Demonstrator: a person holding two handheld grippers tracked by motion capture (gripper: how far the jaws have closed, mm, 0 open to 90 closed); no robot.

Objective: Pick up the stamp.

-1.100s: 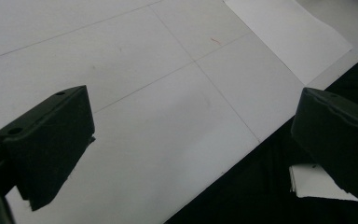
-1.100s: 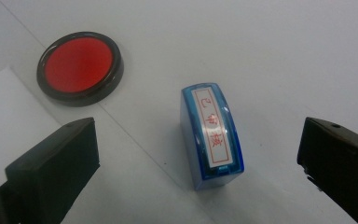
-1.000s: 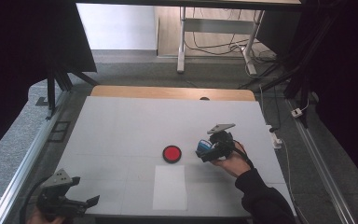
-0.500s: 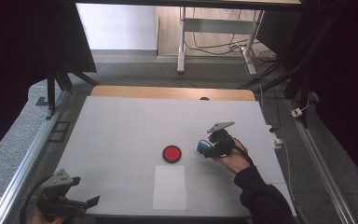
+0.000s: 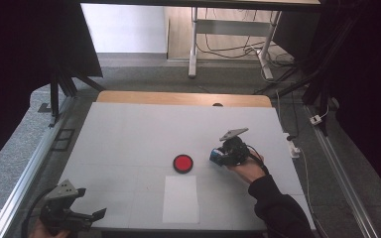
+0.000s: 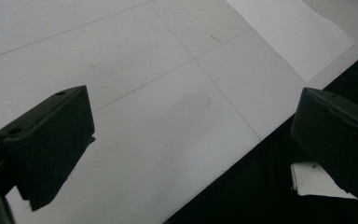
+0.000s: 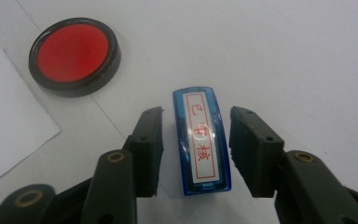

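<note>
A blue stamp [image 7: 200, 140] with a white label in red characters lies flat on the white table [image 5: 129, 129]. My right gripper [image 7: 196, 112] straddles it. Its jaws have just been closing and stand close on either side, with a thin gap still showing at the left pad. In the high view the right gripper [image 5: 219, 157] sits right of centre with the stamp [image 5: 215, 157] at its tip. A round red ink pad [image 7: 74, 53] in a black case lies just beyond. My left gripper [image 5: 96, 214] rests open at the table's near left corner, with nothing between its fingers [image 6: 51, 140].
A white paper sheet [image 5: 180, 198] lies near the front edge, below the ink pad [image 5: 183, 163]. The paper's corner [image 6: 289, 32] lies ahead of my left gripper, near the table's front edge. A wooden strip [image 5: 178, 97] runs along the far edge.
The right gripper's jaws have drawn in around the blue stamp. Both hands stay where they were.
</note>
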